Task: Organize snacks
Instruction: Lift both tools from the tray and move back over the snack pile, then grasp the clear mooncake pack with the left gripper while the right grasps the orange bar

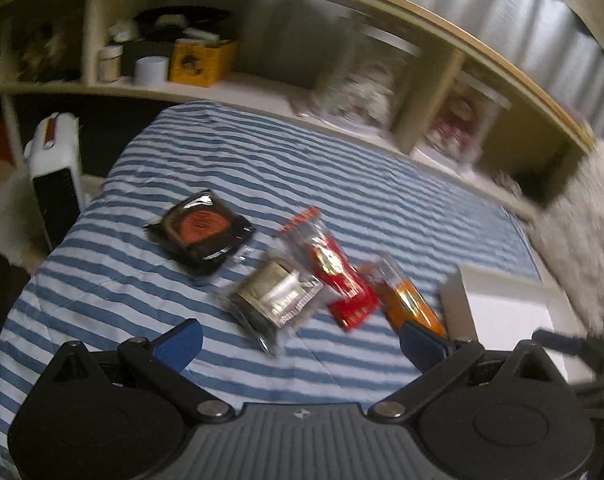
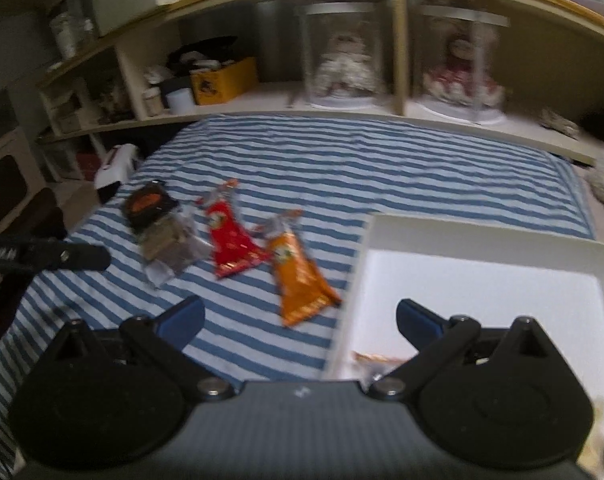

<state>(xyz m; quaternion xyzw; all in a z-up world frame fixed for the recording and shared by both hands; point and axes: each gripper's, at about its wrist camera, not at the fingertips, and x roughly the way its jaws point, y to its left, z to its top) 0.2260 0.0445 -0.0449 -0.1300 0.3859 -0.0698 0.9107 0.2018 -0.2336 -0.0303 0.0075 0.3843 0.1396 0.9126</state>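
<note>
Several snack packets lie on a blue-and-white striped cloth (image 1: pixel 261 168). From left to right they are a black packet with an orange disc (image 1: pixel 199 234) (image 2: pixel 147 206), a silver-brown packet (image 1: pixel 273 300) (image 2: pixel 167 246), a red packet (image 1: pixel 340 278) (image 2: pixel 229 238) and an orange packet (image 1: pixel 408 304) (image 2: pixel 297 280). A white box (image 2: pixel 478 280) (image 1: pixel 502 312) stands at the right, with a small wrapper (image 2: pixel 376 360) in its near corner. My left gripper (image 1: pixel 302 344) is open, just short of the silver-brown packet. My right gripper (image 2: pixel 299 320) is open over the box's left edge. The left gripper's tip (image 2: pixel 57 258) shows in the right wrist view.
A wooden shelf unit (image 2: pixel 342 108) runs along the back, holding two domed dolls (image 2: pixel 344 68), a yellow box (image 2: pixel 223 80) and small jars. A white appliance (image 1: pixel 55 168) stands off the cloth's left edge. Something white and fluffy (image 1: pixel 586 216) lies at the right.
</note>
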